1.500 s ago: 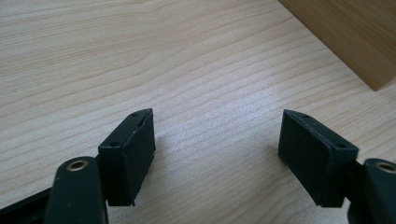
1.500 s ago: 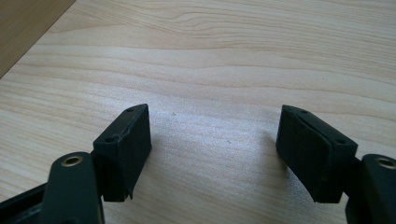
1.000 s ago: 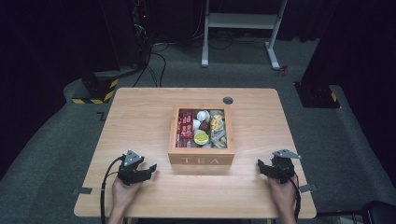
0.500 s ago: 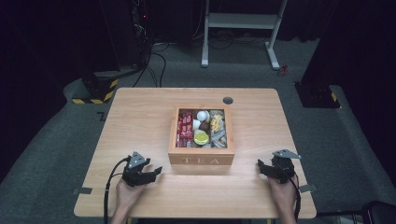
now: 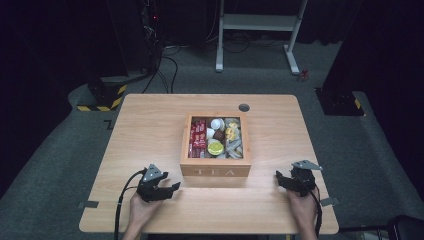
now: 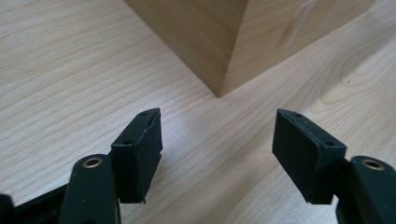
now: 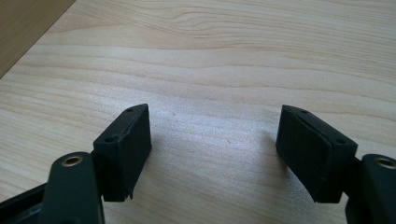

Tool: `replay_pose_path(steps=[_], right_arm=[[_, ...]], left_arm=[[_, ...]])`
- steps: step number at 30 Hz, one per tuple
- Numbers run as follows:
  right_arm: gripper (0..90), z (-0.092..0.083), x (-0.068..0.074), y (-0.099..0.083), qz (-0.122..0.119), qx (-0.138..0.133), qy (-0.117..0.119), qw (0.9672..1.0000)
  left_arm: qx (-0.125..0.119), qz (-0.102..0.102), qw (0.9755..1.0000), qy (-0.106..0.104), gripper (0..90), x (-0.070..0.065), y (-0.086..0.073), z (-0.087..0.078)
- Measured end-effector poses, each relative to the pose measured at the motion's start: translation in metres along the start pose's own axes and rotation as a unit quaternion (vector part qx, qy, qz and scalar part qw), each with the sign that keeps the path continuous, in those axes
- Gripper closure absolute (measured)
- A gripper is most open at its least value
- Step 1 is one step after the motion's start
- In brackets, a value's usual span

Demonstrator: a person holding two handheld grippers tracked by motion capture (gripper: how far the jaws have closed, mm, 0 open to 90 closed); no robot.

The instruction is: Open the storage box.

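Observation:
A wooden tea box point(image 5: 216, 170), lettered TEA on its front, stands open at the middle of the table and holds red packets point(image 5: 198, 134), a yellow-green round piece point(image 5: 216, 147), a white ball and pale sachets. My left gripper point(image 5: 176, 186) rests low at the front left, open with nothing between its jaws, pointing right toward the box's near left corner point(image 6: 224, 70). At the front right my right gripper point(image 5: 278, 178) lies open and empty over bare wood point(image 7: 215, 116), with a strip of the box point(image 7: 23, 28) at its upper left.
The wooden table point(image 5: 150, 130) has a round grommet hole point(image 5: 244, 107) behind the box. Grey carpet surrounds it, with a white stand's legs point(image 5: 257, 22) and a yellow-black striped base point(image 5: 102, 97) behind. Cables trail from both grippers off the front edge.
My left gripper has shifted a little to the right and turned toward the box's corner. The right gripper has stayed still.

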State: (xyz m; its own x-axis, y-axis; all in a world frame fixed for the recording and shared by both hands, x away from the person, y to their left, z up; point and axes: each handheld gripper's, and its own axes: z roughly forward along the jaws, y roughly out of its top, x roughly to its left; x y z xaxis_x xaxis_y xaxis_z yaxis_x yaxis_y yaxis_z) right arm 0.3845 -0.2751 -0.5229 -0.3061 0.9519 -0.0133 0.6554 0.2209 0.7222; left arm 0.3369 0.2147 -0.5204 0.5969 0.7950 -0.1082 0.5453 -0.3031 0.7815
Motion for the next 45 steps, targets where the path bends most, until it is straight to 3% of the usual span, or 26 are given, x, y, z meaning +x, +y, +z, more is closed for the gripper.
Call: replay_pose_path(steps=[13,24,31,38,45], right_arm=[[26.4,0.000,0.000,0.000,0.000,0.000,0.000,1.0000],[26.4,0.000,0.000,0.000,-0.001,0.000,0.000,1.0000],[26.4,0.000,0.000,0.000,-0.001,0.000,0.000,1.0000],[26.4,0.000,0.000,0.000,-0.001,0.000,0.000,1.0000],[26.4,0.000,0.000,0.000,-0.001,0.000,0.000,1.0000]], left_arm=[[-0.006,0.034,0.9993,-0.015,44.9,-0.016,0.006,0.003],[-0.013,0.039,0.9979,-0.050,52.7,-0.029,0.017,0.009],[-0.019,0.056,0.9969,-0.051,60.8,-0.035,0.025,0.014],[-0.035,0.047,0.9968,-0.054,67.4,-0.036,0.034,0.015],[-0.032,0.054,0.9970,-0.046,71.6,-0.040,0.042,0.018]])
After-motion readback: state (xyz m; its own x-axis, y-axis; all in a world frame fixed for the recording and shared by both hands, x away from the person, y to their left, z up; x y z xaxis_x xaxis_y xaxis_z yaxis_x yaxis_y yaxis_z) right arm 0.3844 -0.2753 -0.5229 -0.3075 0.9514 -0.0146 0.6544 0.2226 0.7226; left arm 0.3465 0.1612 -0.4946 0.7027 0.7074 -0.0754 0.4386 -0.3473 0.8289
